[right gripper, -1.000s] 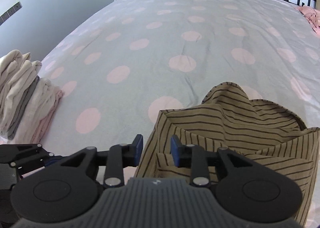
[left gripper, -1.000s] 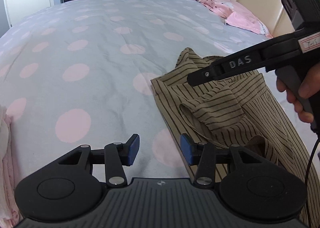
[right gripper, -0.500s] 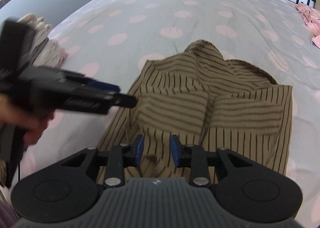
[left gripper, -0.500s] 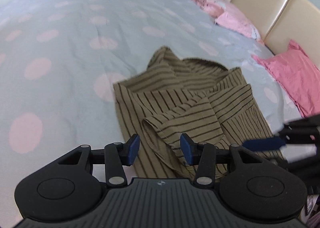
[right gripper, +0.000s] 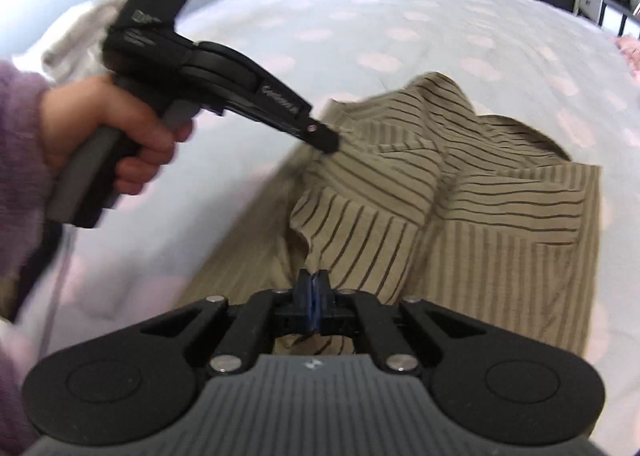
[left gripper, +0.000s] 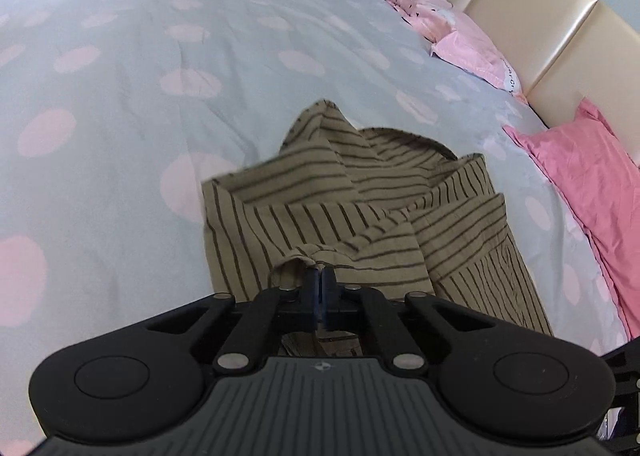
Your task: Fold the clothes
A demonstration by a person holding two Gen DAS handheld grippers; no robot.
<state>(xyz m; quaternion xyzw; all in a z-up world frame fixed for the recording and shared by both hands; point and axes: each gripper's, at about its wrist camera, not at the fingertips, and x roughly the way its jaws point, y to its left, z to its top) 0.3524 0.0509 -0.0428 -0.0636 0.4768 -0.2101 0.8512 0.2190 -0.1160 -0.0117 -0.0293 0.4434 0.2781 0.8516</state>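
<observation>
Left wrist view: the left tool is clenched on a raised fold of the crumpled tan, dark-striped cotton shirt, which lies on the grey, pink-dotted bed cover. Right wrist view: the right tool pinches the shirt's near edge; lifting both evenly should spread it flat.

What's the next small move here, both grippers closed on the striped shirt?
Probably lift both together and draw the cloth taut. The left gripper and right gripper are each shut on a bunched fold of the striped shirt, which lies crumpled on the bed.
</observation>
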